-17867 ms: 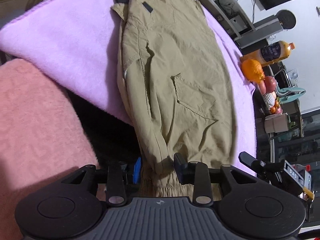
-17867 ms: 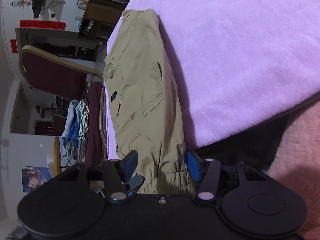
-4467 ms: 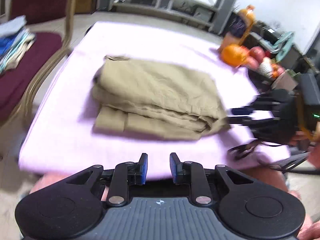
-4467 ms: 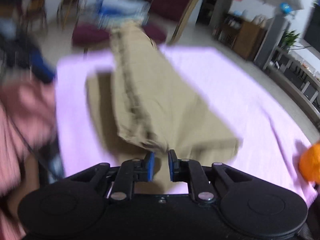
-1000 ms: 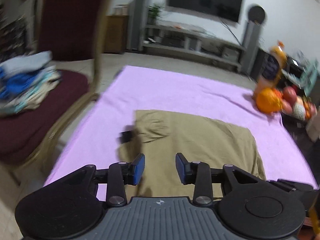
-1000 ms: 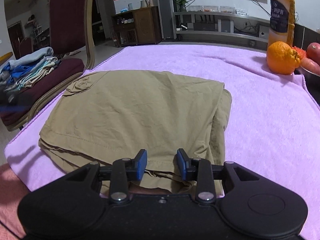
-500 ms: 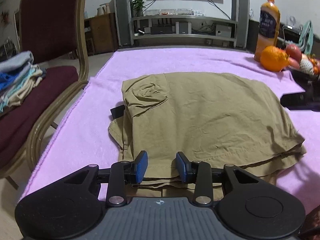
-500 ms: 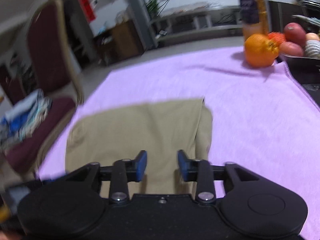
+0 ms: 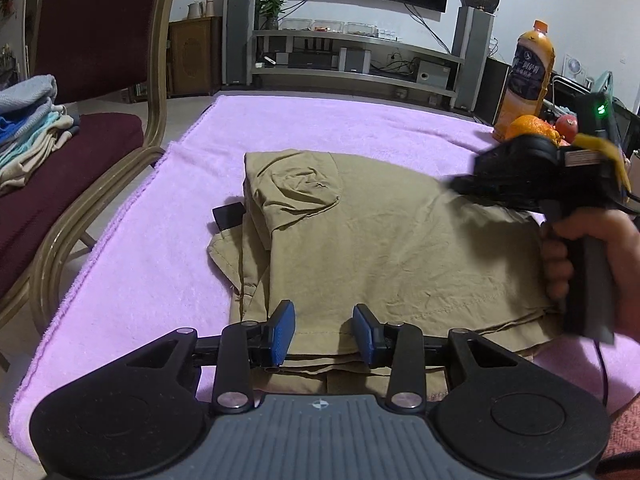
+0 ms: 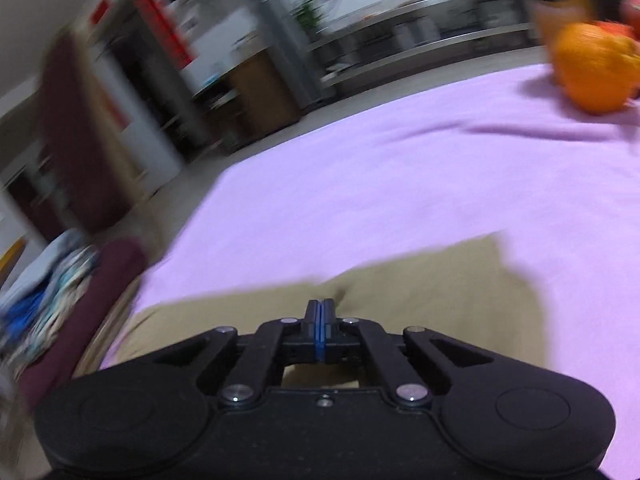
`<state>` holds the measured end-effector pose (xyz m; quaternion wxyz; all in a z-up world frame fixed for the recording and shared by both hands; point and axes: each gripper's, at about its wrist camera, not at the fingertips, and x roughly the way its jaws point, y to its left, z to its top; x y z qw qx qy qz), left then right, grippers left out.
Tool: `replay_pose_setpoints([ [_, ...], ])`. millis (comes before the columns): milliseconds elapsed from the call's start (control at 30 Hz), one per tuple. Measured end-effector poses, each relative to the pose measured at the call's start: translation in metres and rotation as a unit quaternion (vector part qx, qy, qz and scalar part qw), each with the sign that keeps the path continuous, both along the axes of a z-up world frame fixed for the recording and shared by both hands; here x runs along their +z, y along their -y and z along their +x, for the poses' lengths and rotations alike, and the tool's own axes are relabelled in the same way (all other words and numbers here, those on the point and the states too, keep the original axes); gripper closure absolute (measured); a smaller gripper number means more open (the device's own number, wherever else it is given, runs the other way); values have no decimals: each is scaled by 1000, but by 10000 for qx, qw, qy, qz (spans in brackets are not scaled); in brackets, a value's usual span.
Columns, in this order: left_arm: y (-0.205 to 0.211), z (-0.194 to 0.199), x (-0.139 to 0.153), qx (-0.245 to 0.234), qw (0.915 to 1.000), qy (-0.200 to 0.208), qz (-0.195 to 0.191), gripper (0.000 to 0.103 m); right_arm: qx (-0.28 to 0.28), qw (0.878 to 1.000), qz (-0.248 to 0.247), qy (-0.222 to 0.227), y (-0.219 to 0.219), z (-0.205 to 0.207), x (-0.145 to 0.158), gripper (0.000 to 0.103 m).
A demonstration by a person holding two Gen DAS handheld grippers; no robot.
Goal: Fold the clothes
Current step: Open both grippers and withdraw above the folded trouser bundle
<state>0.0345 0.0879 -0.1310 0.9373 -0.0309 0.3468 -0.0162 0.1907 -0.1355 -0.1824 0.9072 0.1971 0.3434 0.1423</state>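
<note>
A lilac towel point(image 9: 360, 128) covers the whole worktop, from the near edge to the far edge that faces a media shelf. Beside the worktop's left edge stands a maroon chair point(image 9: 80, 92) with a curved pale frame; a stack of folded laundry point(image 9: 28, 128) rests on its seat. The khaki trousers point(image 9: 392, 240), folded into a thick rectangular bundle of several layers, lie on the towel toward the near edge, roughly midway between the left and right edges; a black tab point(image 9: 228, 216) protrudes from the bundle's left side. At the far right corner stand an orange juice bottle point(image 9: 528, 76), an orange point(image 9: 528, 128) just in front of it and a red fruit point(image 9: 566, 124) beside the orange.

The left gripper point(image 9: 324, 332) sits low at the near edge of the bundle, its blue pads point(image 9: 282, 332) set apart with layers of khaki cloth between them; whether the pads press the cloth cannot be told. The right gripper point(image 10: 319, 328), seen from the left wrist as a dark blurred body held in a hand point(image 9: 584, 256) over the bundle's right part, has its blue pads fully clenched together with nothing between them, above the khaki cloth. The right wrist view is smeared by motion, so finer detail there is unclear.
</note>
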Motion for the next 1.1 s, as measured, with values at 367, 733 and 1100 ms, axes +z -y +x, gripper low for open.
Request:
replay_pose_setpoints([
  [367,-4,-1,0,-29,9999,-2,-107,64,-1176,9915,231,-506,50,10,37,60],
  [733,-5,-1,-1,-51,9999,-9,-118,64,-1152,9575,1545,-2148,77,59,-3,71],
  [1100,0,-1,-3,-73,9999,-27,63,64,-1083,9857,-734,-1061,45,38,20,103],
])
